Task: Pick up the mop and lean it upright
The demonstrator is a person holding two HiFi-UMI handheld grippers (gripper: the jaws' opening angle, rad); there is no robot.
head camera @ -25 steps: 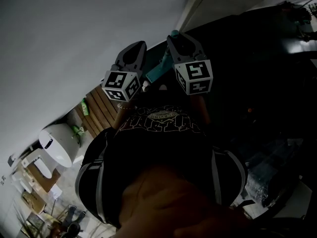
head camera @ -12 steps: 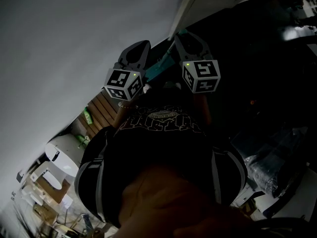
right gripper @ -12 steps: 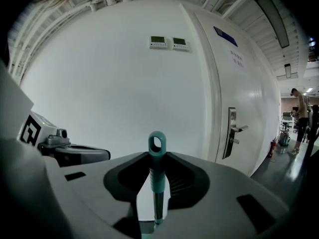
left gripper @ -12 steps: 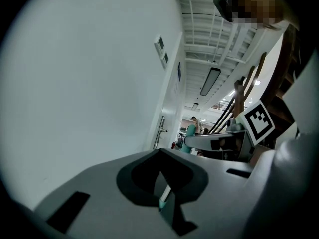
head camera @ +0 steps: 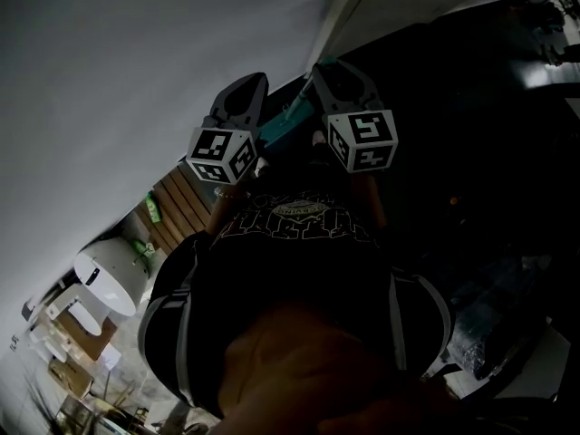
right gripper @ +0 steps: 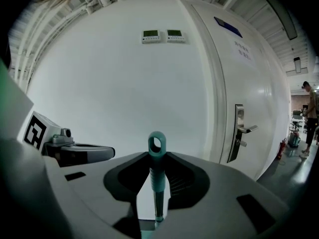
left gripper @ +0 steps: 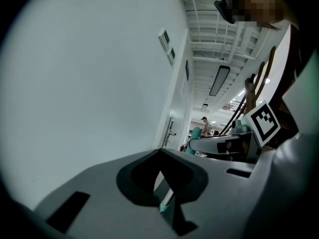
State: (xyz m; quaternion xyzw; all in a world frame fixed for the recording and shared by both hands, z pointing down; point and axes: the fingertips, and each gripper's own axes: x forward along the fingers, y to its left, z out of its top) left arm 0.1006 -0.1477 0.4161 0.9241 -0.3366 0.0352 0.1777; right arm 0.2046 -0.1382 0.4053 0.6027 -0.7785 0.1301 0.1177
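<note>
The mop (right gripper: 157, 178) shows a slim teal handle ending in a loop (right gripper: 157, 144). It stands upright at the lower centre of the right gripper view, clamped between the jaws of the right gripper (right gripper: 157, 157). The left gripper (left gripper: 161, 153) is closed on the mop's pale shaft at the lower centre of its own view. Behind is a white wall (right gripper: 114, 88) with two control panels (right gripper: 162, 35) at the top, and a door (right gripper: 249, 103) at the right.
</note>
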